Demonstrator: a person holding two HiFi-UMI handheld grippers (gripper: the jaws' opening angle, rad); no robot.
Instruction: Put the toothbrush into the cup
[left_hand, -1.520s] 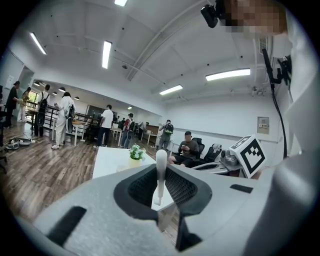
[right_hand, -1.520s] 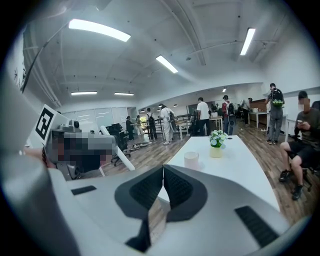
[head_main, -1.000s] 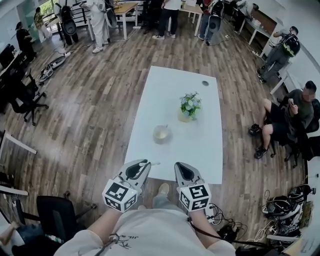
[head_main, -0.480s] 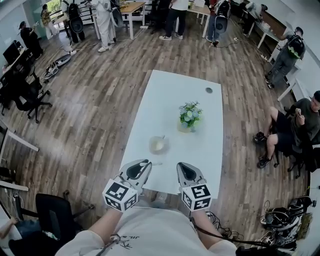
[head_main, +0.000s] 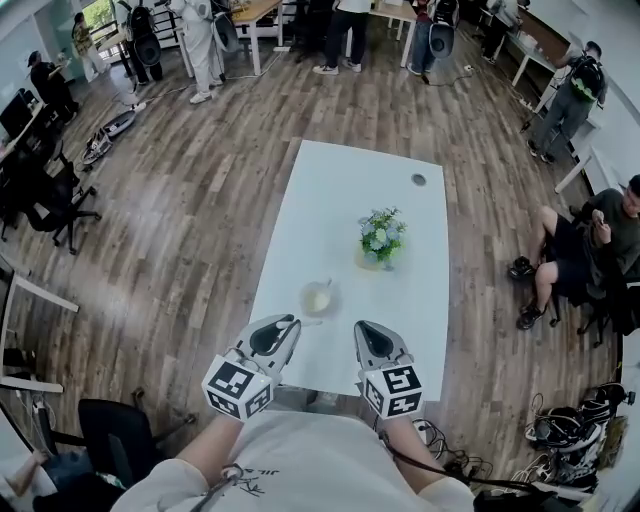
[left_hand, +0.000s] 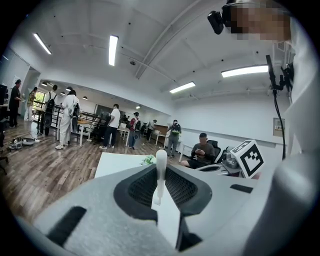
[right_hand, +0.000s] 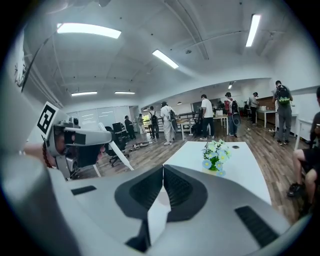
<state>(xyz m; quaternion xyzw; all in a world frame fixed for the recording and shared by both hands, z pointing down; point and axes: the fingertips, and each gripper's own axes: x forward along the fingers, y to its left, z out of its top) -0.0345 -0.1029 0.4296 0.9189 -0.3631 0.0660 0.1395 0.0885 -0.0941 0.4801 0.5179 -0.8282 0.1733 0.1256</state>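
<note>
Head view, lower centre: left gripper, clamped on the white toothbrush. Shows in the left gripper view as a thin upright stem between the pads, rounded end above the jaw tips. Just right of it: right gripper, clenched, pads together, nothing between them. Hover side by side over the near short edge of the white table.

Just above the left gripper's tip: cup, upright on the table, close to the left long edge, apart from the toothbrush. Right of centre, nearer the right long edge: small pot of flowers, well apart from the cup. Near the far short edge: small dark round hole. Bare tabletop between cup and far edge.

Wood floor open along the left long edge; black chair at lower left. Seated person off the right long edge; cables at lower right. Standing people along the top of the frame, well beyond the far edge.
</note>
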